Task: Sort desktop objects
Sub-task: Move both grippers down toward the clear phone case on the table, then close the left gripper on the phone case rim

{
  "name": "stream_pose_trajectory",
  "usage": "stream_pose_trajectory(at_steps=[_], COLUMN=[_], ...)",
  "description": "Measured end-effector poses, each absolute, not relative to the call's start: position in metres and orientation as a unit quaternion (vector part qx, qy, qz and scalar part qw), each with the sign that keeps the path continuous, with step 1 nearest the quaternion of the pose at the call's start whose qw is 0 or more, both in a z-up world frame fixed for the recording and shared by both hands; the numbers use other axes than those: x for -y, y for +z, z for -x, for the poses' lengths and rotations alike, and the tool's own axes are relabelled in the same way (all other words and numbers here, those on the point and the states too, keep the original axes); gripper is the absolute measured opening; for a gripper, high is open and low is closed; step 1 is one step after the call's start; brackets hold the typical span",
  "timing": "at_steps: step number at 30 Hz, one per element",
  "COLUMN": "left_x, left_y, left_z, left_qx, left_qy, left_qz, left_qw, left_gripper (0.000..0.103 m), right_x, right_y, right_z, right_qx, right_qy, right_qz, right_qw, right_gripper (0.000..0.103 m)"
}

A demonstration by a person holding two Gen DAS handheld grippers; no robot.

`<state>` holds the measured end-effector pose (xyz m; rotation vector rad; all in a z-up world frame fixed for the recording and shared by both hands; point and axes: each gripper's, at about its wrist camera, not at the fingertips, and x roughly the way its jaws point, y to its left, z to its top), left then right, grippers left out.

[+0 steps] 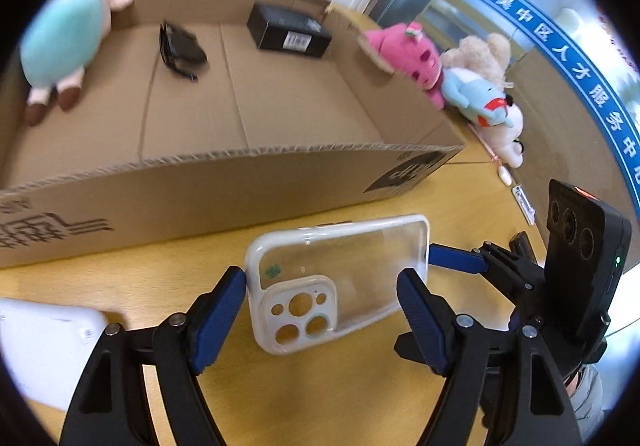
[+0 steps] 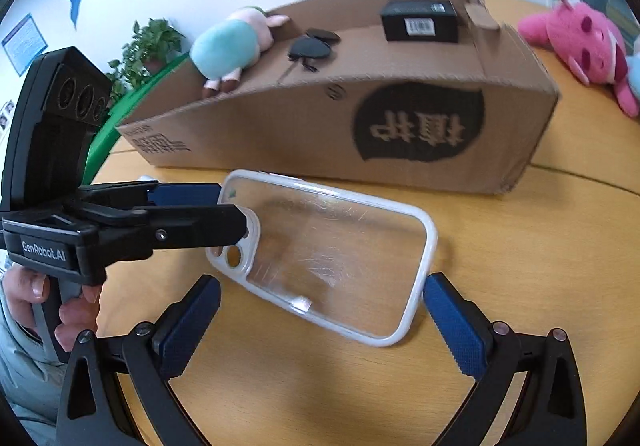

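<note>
A clear phone case point(image 1: 340, 278) with a white rim is held just above the wooden table point(image 1: 320, 386). My left gripper point(image 1: 322, 298) is shut on the phone case at its camera end, its pads on both long edges. In the right wrist view the case point(image 2: 332, 254) lies tilted; my right gripper point(image 2: 320, 310) is open, its fingers point(image 2: 452, 322) straddling the case's near end without a clear grip. The left gripper point(image 2: 224, 211) clamps the case's camera end there.
An open cardboard box point(image 1: 224, 181) stands behind, holding a teal plush point(image 1: 60, 41), black sunglasses point(image 1: 180, 45) and a black box point(image 1: 288, 29). A pink plush point(image 1: 408, 53) and other plush toys point(image 1: 484, 93) lie to the right. A white device point(image 1: 44, 342) lies left.
</note>
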<state>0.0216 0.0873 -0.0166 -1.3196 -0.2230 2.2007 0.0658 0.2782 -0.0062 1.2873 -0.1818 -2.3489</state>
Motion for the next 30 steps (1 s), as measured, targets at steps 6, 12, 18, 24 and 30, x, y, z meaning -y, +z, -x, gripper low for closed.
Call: stream_pose_trajectory(at_steps=[6,12,18,24,30], left_x=[-0.073,-0.066,-0.063,-0.069,-0.066], left_y=[-0.003,-0.004,-0.021,-0.042,-0.051], left_z=[-0.039,-0.052,-0.038,-0.035,-0.036], left_qx=[0.084,0.082,0.067,0.036,0.031], left_qy=[0.832,0.832,0.828,0.815,0.812], left_qz=[0.471,0.468,0.494,0.524,0.533], left_qw=[0.281,0.286,0.255,0.246,0.236], left_gripper=[0.077,0.077,0.077,0.04,0.01], right_x=[-0.267,-0.263,-0.287,-0.289,-0.279], right_y=[0.017,0.012,-0.003,-0.023,-0.027], right_z=[-0.094,-0.118,-0.104,-0.096,-0.102], right_qx=[0.054,0.048,0.074,0.055,0.003], right_qy=[-0.875,-0.874,-0.875,-0.862,-0.868], right_qz=[-0.413,-0.416,-0.446,-0.485,-0.481], right_qw=[0.245,0.245,0.171,0.137,0.121], right_gripper=[0.103,0.102,0.096,0.067,0.033])
